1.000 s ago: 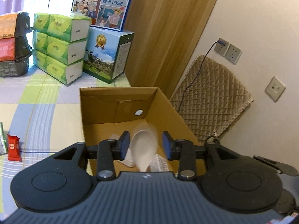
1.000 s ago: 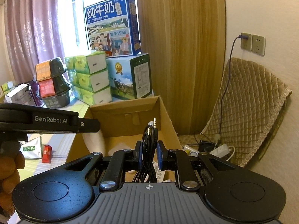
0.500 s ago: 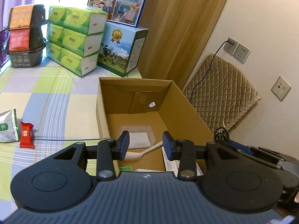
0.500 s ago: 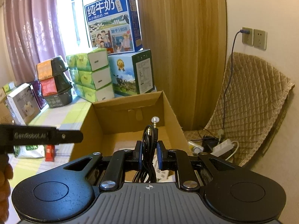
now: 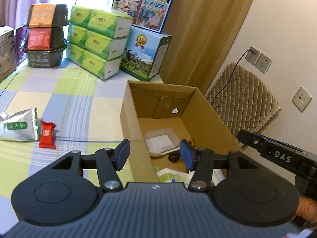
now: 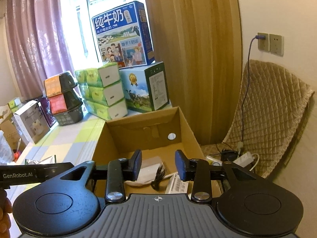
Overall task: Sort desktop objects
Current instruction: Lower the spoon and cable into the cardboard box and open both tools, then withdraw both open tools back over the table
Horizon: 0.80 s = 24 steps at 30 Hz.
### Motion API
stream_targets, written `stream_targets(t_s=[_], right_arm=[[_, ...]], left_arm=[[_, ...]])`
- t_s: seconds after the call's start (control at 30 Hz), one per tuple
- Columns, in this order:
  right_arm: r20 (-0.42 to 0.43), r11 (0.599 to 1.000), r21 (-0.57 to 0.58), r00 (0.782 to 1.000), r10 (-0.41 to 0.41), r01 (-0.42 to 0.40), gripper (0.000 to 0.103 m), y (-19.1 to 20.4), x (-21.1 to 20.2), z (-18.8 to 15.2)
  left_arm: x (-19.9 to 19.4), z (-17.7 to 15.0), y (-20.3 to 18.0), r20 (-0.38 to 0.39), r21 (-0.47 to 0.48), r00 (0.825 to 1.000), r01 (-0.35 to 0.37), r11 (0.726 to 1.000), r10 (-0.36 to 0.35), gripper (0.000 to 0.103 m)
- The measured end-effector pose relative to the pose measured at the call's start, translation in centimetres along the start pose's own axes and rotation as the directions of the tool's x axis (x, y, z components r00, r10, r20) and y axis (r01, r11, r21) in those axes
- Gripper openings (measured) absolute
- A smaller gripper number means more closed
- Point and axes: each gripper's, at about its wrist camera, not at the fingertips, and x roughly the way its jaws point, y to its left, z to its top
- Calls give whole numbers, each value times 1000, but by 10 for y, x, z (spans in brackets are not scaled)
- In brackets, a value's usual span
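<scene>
**Both grippers empty above the cardboard box**

The left gripper (image 5: 154, 154) hangs over the near left wall of the cardboard box (image 5: 130, 119), its blue-padded jaws spread wide with nothing between them. The right gripper (image 6: 158, 164) sits above the box's near end, jaws likewise wide apart and empty.

On the box floor lies a black cable (image 6: 158, 175), bunched into a loose coil, so no clear long axis can be told. It touches the near edge of a clear plastic case (image 5: 161, 141) lying flat. A white spoon (image 6: 138, 182) lies beside them, its handle running out towards the right wall.

On the checked tablecloth (image 5: 59, 91), left of the box, a red snack packet (image 5: 47, 132) lies just beside a silver pouch (image 5: 18, 128)
</scene>
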Motion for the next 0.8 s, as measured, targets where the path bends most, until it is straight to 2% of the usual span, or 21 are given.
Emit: stream_targets(t_s=[0.07, 0.13, 0.3, 0.37, 0.43, 0.57, 0.7, 0.8], right_arm=[[0, 1000, 10, 1000, -4, 4, 42, 1, -8, -4], [1, 1000, 19, 1000, 0, 0, 48, 3, -16, -8], [-6, 1000, 14, 1000, 6, -6, 62, 12, -36, -19], [-14, 1000, 18, 1000, 6, -6, 72, 16, -44, -24], [-21, 1000, 24, 1000, 9, -8, 81, 20, -51, -28], [-28, 1000, 17, 1000, 5, -5, 89, 28, -65, -36], [-25, 1000, 0, 1000, -8, 8, 100, 38, -80, -42], [-31, 1000, -18, 999, -8, 7, 101, 46, -88, -47]], left_arm=[[-7, -5, 3, -2, -3, 1000, -6, 1000, 6, 53], [-14, -9, 6, -4, -9, 1000, -6, 1000, 6, 62], [-33, -19, 9, 0, 8, 1000, -22, 1000, 22, 69], [-42, -22, 10, 2, 14, 1000, -27, 1000, 27, 72], [-52, -26, 10, 12, 20, 999, -36, 999, 36, 79], [-70, -33, 10, 24, 37, 999, -49, 998, 48, 84], [-87, -38, 12, 40, 50, 998, -58, 997, 56, 95], [-98, -44, 15, 44, 56, 997, -66, 996, 64, 98]])
